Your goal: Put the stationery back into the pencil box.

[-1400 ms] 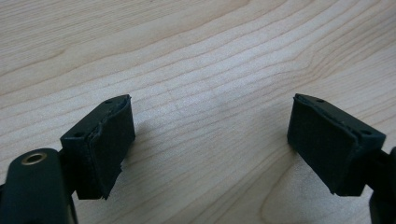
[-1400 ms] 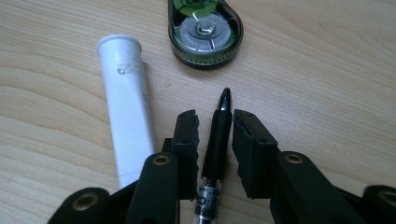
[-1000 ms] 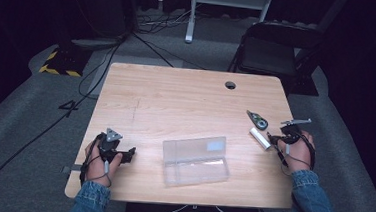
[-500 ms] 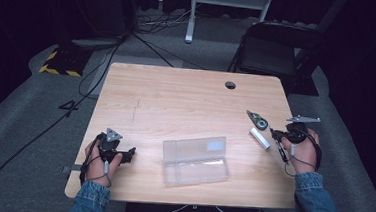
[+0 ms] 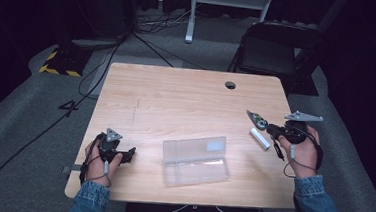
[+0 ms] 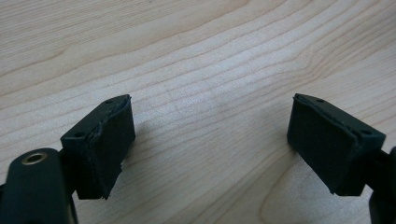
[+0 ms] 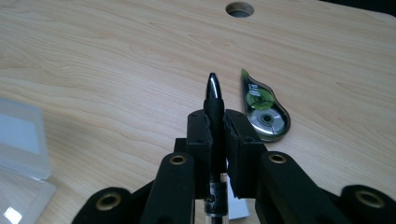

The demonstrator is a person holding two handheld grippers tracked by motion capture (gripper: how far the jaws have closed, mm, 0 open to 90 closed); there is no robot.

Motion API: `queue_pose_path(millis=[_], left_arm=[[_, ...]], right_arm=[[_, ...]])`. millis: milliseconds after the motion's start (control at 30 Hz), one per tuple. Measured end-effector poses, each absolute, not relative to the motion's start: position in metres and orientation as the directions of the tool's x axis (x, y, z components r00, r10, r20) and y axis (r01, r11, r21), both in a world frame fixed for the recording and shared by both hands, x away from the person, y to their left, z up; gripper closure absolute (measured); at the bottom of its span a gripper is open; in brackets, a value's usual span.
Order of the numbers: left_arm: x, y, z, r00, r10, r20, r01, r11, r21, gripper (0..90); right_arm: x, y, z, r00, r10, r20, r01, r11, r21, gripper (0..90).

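The right claw (image 7: 215, 122) is clamped on a black pen (image 7: 214, 100), whose tip pokes out past the jaws. Just right of that tip lies a green tape dispenser (image 7: 263, 107); its label is too small to read. A white tube (image 5: 260, 139) lies under the claw on the table (image 5: 176, 105). Well left of it sits a clear case (image 5: 196, 159). The left claw (image 6: 210, 144) stands half open, empty, over bare wood.
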State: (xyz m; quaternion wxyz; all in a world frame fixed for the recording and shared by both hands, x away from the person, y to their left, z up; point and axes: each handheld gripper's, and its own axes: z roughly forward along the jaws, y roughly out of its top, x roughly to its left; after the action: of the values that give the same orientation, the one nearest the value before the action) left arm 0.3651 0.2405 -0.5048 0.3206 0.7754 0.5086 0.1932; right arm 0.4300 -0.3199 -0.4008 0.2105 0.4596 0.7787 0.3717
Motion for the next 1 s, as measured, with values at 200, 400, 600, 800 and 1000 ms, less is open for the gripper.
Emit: queue_pose_path(millis=[200,400,600,800,1000], left_arm=[[0.365,0.24,-0.505,0.408,0.913,-0.027,0.665,-0.277,0.694,15.5],[0.363,0.24,-0.505,0.411,0.911,-0.026,0.662,-0.279,0.696,15.6],[0.357,0.24,-0.505,0.412,0.911,-0.026,0.662,-0.28,0.695,15.7],[0.356,0.241,-0.505,0.414,0.91,-0.024,0.662,-0.283,0.694,15.6],[0.355,0.241,-0.505,0.414,0.91,-0.024,0.662,-0.283,0.694,15.5]], right_arm=[[0.421,-0.3,-0.395,-0.547,0.837,0.017,0.523,0.325,0.788,80.8],[0.414,-0.278,-0.392,-0.619,0.785,0.015,0.474,0.358,0.805,80.8],[0.41,-0.253,-0.392,-0.69,0.724,0.007,0.428,0.4,0.81,80.7],[0.407,-0.228,-0.395,-0.75,0.661,0.002,0.394,0.445,0.804,80.7],[0.402,-0.196,-0.399,-0.815,0.578,-0.022,0.337,0.505,0.794,80.7]])
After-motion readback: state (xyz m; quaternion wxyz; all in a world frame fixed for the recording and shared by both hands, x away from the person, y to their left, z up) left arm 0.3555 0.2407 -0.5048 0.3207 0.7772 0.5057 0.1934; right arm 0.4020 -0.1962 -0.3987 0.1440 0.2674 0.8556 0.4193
